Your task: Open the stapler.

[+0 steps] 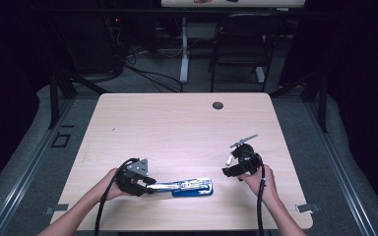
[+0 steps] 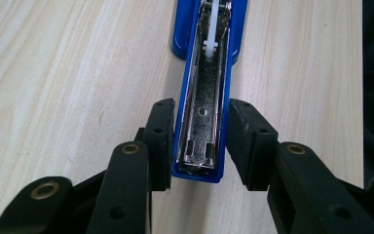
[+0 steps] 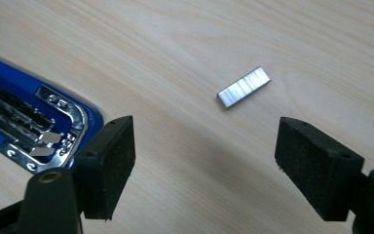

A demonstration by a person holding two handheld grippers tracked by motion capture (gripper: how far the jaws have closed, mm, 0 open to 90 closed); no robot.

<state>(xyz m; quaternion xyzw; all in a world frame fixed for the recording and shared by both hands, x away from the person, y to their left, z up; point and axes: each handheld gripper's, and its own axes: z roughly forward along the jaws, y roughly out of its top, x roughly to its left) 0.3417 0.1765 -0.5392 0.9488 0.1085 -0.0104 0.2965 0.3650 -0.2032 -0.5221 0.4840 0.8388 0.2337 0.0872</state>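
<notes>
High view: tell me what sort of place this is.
Probably a lab or recording studio, not a home: a pale wooden table stands alone among dark curtained walls, loose black cables trail over the grey floor, and a black folding chair waits behind.

Dark room, folding chair (image 1: 243, 42) behind table (image 1: 177, 123)

Bare table (image 3: 292, 29) surrounds the staple strip (image 3: 244, 87); stapler (image 3: 39, 126) flanks one side.
</notes>
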